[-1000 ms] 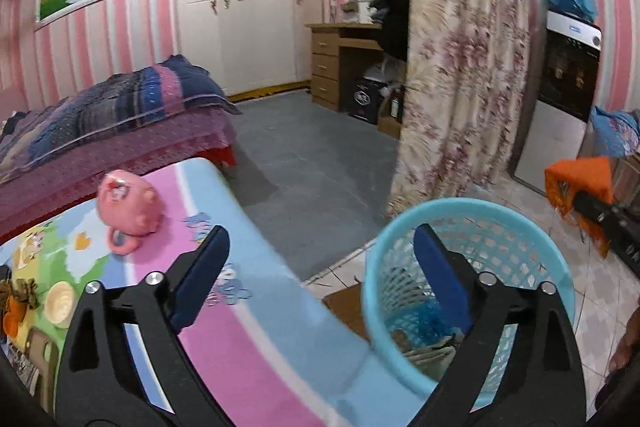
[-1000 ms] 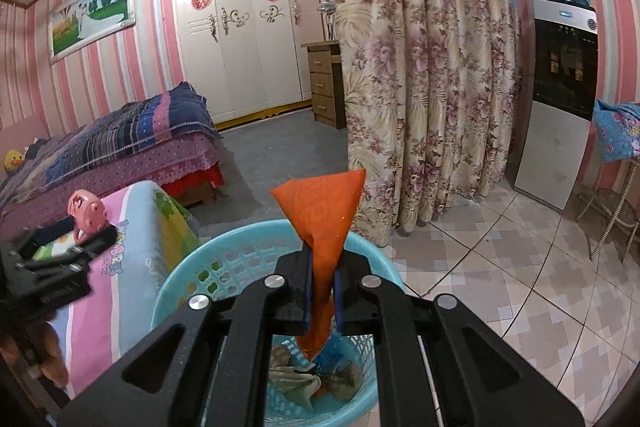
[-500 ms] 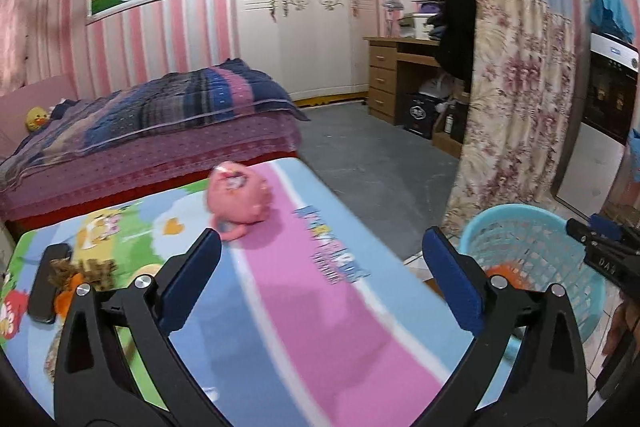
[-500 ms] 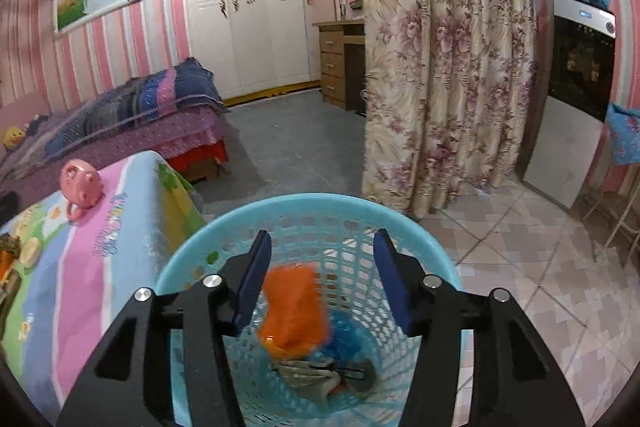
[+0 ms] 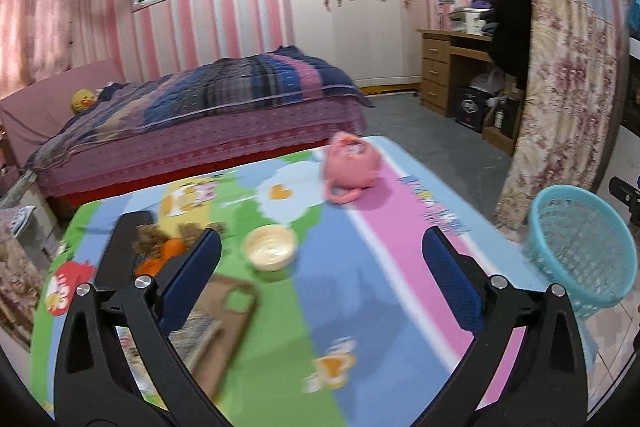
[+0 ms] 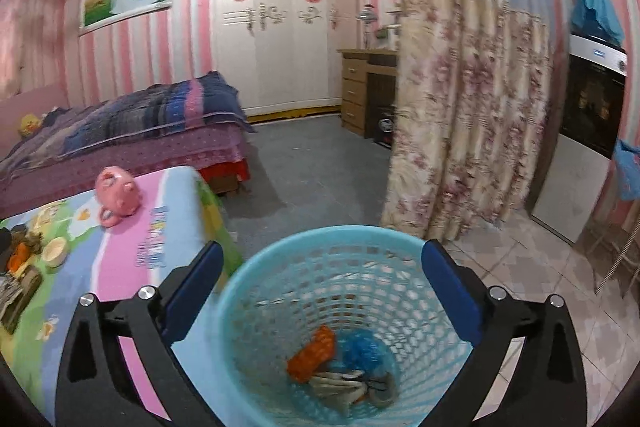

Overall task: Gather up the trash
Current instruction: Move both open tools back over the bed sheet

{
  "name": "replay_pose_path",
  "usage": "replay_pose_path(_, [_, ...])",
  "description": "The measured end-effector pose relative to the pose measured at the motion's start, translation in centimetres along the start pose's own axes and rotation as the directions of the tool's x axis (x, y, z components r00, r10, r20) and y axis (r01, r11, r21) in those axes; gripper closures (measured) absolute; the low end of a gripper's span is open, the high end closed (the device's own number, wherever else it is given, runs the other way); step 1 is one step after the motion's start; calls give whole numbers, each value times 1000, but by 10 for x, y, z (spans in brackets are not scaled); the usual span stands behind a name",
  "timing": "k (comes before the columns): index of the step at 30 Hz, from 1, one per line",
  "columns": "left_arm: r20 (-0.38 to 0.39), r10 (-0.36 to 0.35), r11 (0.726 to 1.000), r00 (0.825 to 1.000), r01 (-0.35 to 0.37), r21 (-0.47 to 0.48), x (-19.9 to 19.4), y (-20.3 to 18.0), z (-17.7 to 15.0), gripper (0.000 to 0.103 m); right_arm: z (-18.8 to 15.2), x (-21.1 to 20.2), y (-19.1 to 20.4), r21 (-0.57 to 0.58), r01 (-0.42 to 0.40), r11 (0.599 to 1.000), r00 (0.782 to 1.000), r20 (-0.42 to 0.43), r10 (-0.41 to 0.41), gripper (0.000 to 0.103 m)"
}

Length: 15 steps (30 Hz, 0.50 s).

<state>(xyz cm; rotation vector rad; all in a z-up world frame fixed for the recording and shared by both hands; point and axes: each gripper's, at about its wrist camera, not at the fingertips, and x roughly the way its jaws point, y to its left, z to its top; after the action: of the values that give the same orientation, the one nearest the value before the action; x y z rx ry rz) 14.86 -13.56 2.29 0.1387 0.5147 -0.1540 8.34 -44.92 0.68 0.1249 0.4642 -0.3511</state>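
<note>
- In the left wrist view, the left gripper (image 5: pixel 320 279) is seen over a table (image 5: pixel 360 307) covered in a bright cartoon cloth; its fingers are spread wide and nothing is held between them.
- At about 10 o'clock of that gripper, a heap of trash (image 5: pixel 168 247), orange and brown scraps, is seen on the cloth beside a long black object (image 5: pixel 120 251) whose kind cannot be told.
- A brown phone case (image 5: pixel 224 323) is seen at 9 o'clock, partly behind the left finger, lying on a blurred item.
- A small cream bowl (image 5: pixel 271 247) stands at 11 o'clock; what is in it cannot be told.
- A pink piggy bank (image 5: pixel 352 167) stands at 12 o'clock, near the table's far edge.
- A blue basket (image 5: pixel 580 251) is seen on the floor at 3 o'clock, just beside the table's right end.
- In the right wrist view, the right gripper (image 6: pixel 320 291) is held above the basket (image 6: pixel 280 267); its jaws are opening, and nothing is pinched between them.
- At the basket's bottom, an orange wrapper (image 6: pixel 312 351) is seen at 9 o'clock, crumpled blue plastic (image 6: pixel 366 353) at 3 o'clock, and pale grey scraps (image 6: pixel 352 383) at 6 o'clock, all touching one another.
</note>
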Motion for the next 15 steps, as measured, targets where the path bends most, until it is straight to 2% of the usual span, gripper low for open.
replay_pose_path(5, [-27,66,997,997,-68,-45,-4,49,-9,6,-1,-3,46,-70,-76,995,997,5,76,6])
replay_pose_path(9, [-56,128,989,990,-132,-68,-2,87,-21,6,-4,-3,76,-85,-130,988,991,-8,130,6])
replay_pose_path(15, [-114,174,978,978,-185,-94,11,134,-45,6,-10,-3,120,-123,-181,976,983,-36,178,6])
